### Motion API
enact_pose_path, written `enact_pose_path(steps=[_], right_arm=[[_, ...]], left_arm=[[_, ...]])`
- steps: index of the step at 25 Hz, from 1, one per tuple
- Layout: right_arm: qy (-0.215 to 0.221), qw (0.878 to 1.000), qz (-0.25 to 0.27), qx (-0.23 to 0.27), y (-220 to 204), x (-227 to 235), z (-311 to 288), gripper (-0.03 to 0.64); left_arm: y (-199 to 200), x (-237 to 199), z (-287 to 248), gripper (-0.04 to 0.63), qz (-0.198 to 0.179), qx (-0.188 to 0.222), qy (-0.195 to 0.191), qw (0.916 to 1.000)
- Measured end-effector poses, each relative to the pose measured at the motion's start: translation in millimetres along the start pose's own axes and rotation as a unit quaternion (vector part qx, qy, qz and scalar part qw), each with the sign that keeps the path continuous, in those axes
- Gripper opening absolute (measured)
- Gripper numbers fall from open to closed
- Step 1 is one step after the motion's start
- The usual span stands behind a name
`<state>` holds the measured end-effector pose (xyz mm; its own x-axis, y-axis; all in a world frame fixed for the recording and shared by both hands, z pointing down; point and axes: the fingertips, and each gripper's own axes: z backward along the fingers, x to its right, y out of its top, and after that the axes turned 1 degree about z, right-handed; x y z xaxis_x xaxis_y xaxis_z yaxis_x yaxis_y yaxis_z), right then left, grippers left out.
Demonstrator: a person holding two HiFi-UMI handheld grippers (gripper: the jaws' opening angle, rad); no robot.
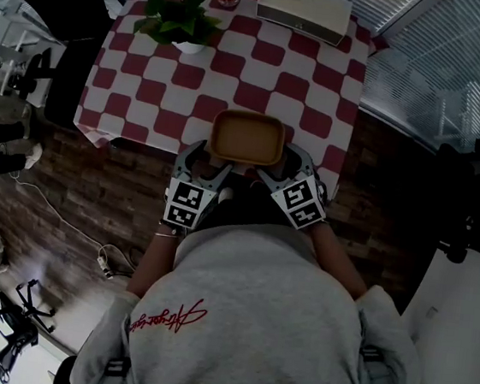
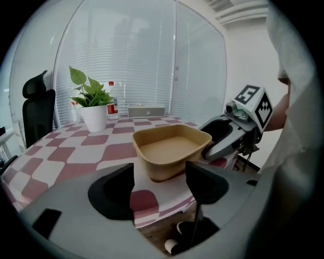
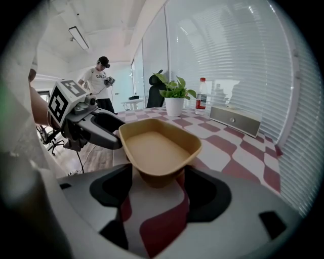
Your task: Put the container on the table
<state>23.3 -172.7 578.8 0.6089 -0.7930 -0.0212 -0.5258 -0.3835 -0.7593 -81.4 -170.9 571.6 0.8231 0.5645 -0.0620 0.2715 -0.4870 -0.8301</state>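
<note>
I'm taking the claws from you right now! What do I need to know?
Left claw: open, holding nothing, at the container's left end.
Right claw: open, jaws apart at the container's right end, not squeezing it.
Container: empty, upright, at the near edge of the table.
Done: the container looks set down.
Left: pull both claws away; maybe push it further from the edge.

Tan container [image 1: 246,138], red-and-white checked tablecloth [image 1: 236,74], green plant [image 1: 178,16]
</note>
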Motion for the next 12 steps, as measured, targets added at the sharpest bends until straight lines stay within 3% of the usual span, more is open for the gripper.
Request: enact_pose_path(steps=[12], right_arm=[[-0.009,1.0,-0.013,-0.001,-2,-2,7,0.316]], left_arm=[[10,2,13,0.318,-0.011,0.041,-0.016,0.999]])
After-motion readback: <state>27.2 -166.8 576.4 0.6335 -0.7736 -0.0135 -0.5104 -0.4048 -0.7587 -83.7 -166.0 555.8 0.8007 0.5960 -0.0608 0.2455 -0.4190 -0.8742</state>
